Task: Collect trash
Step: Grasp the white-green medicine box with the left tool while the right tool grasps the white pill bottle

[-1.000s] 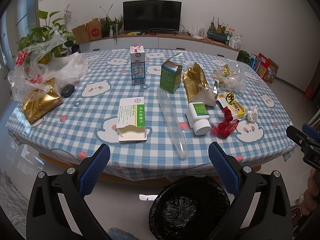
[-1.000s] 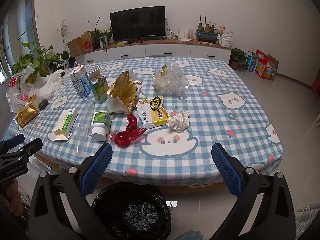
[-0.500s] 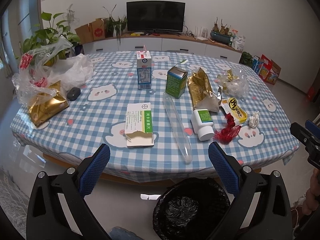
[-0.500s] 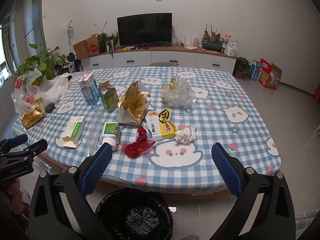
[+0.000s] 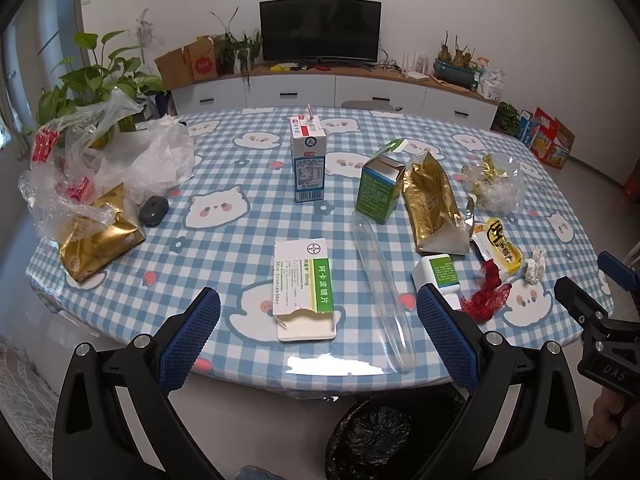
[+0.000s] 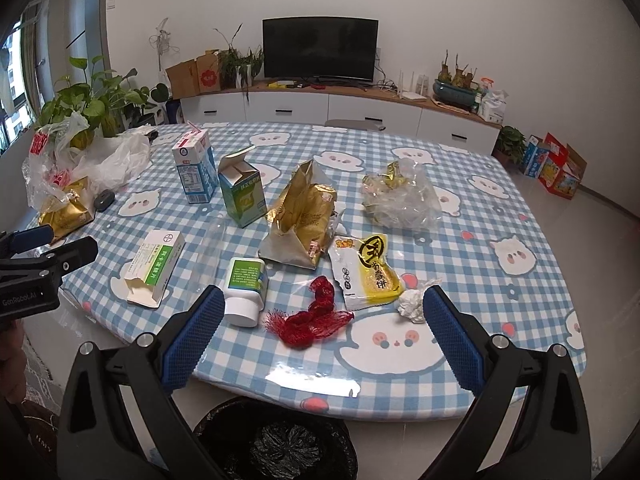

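Note:
Trash lies across the blue checked table [image 5: 224, 264]. In the left wrist view a torn white-and-green medicine box [image 5: 305, 290] sits just ahead of my open left gripper [image 5: 318, 320], with a clear plastic tube [image 5: 380, 292] to its right. My open right gripper [image 6: 322, 322] hovers over the near table edge above a red mesh net [image 6: 316, 318], beside a white pill bottle [image 6: 245, 288], a yellow snack packet [image 6: 366, 274] and a crumpled tissue [image 6: 414, 304]. Nothing is between either pair of fingers. A black-lined bin [image 6: 276, 444] stands on the floor below the table edge.
Farther back stand a milk carton [image 5: 307, 160], an open green box [image 5: 378, 190], a gold foil bag [image 6: 304, 216] and a crumpled clear bag [image 6: 400, 196]. Plastic bags and another gold bag [image 5: 96, 236] fill the left side, by a dark mouse [image 5: 154, 210].
Both grippers have risen and moved closer to the table. The trash looks larger and the bin has slid down toward the bottom of both views. Nothing has been picked up.

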A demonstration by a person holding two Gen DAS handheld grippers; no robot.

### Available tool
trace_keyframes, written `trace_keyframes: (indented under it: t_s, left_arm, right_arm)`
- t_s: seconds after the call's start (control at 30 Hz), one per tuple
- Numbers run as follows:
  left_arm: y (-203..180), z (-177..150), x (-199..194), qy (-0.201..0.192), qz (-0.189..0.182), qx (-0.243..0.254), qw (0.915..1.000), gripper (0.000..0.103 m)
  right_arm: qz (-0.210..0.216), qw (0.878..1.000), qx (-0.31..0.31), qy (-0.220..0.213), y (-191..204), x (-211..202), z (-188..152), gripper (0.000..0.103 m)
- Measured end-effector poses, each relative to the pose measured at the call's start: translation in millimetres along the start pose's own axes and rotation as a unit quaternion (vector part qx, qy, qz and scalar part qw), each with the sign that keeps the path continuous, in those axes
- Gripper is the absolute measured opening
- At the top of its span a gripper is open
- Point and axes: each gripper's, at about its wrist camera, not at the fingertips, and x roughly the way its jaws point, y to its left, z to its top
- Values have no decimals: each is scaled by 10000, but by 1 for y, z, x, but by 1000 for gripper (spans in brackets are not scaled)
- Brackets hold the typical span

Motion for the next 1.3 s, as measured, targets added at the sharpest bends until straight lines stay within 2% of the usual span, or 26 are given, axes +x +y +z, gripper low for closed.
trace_keyframes:
  t_s: [0.23, 0.53, 0.8, 1.1, 1.3]
  left_arm:
    - [12, 11, 47, 188, 110, -74, 9997, 95]
    - [14, 10, 101, 489, 71, -113, 9987, 92]
    - [17, 5, 128, 782, 84, -172, 9968, 85]
    - [20, 1, 140, 903, 64, -187, 9957, 81]
    - [22, -3, 149, 1023, 16, -247, 9944, 74]
  right_arm:
    - [140, 9996, -188, 147, 30, 40, 5, 95]
    - [176, 9985, -247, 465, 54, 87, -5, 87]
    - [180, 9976, -175, 647, 61, 106, -7, 77]
    - [230, 9966, -123, 779, 70, 118, -6, 64]
    - [237, 9959, -66, 874, 71, 124, -6, 56]
